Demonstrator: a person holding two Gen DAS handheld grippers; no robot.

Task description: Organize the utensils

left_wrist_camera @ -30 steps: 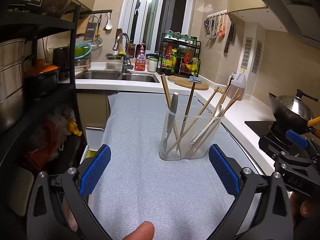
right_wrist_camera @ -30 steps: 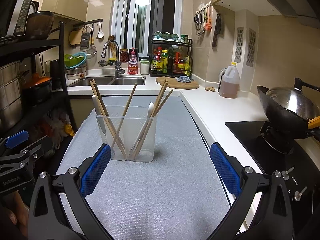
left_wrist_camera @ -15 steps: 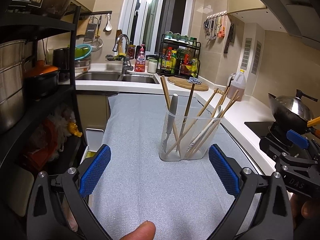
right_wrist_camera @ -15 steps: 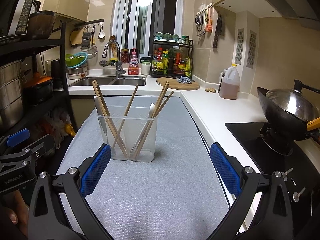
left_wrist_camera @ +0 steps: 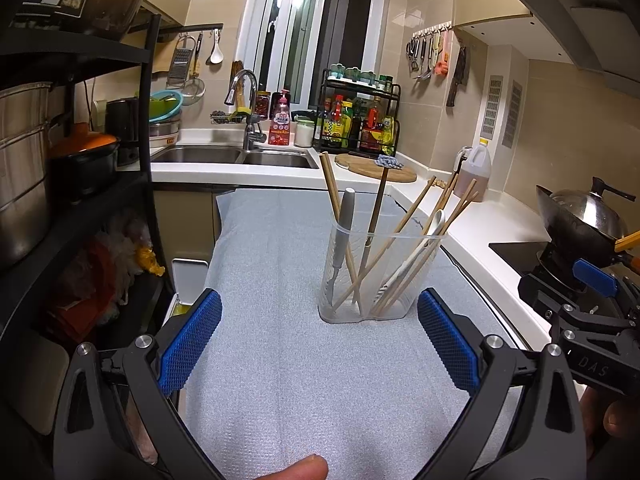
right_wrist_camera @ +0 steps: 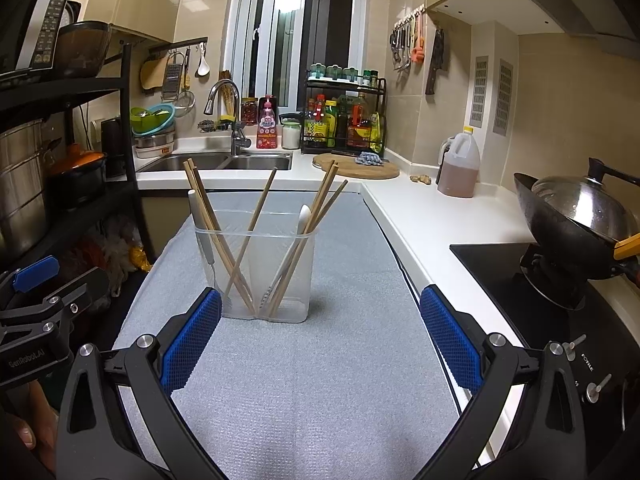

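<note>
A clear plastic utensil holder (left_wrist_camera: 374, 280) (right_wrist_camera: 260, 276) stands upright on a grey mat (left_wrist_camera: 304, 380) (right_wrist_camera: 320, 380). In it lean several wooden chopsticks (left_wrist_camera: 404, 224) (right_wrist_camera: 252, 220), a grey-handled utensil (left_wrist_camera: 345, 220) (right_wrist_camera: 197, 216) and a white spoon (left_wrist_camera: 424, 236) (right_wrist_camera: 301, 220). My left gripper (left_wrist_camera: 320, 340) is open, well short of the holder, with nothing between its blue pads. My right gripper (right_wrist_camera: 320, 340) is open too, empty, a little behind the holder. Each gripper shows at the edge of the other's view.
A black rack (left_wrist_camera: 60, 200) with pots stands on the left. A wok (right_wrist_camera: 576, 216) sits on the stove at right, near an oil jug (right_wrist_camera: 458, 166). Behind are the sink (left_wrist_camera: 232, 156), a cutting board (left_wrist_camera: 376, 166) and a spice rack (right_wrist_camera: 344, 120).
Both views have shifted only slightly; the holder and utensils stay put. Both grippers remain open.
</note>
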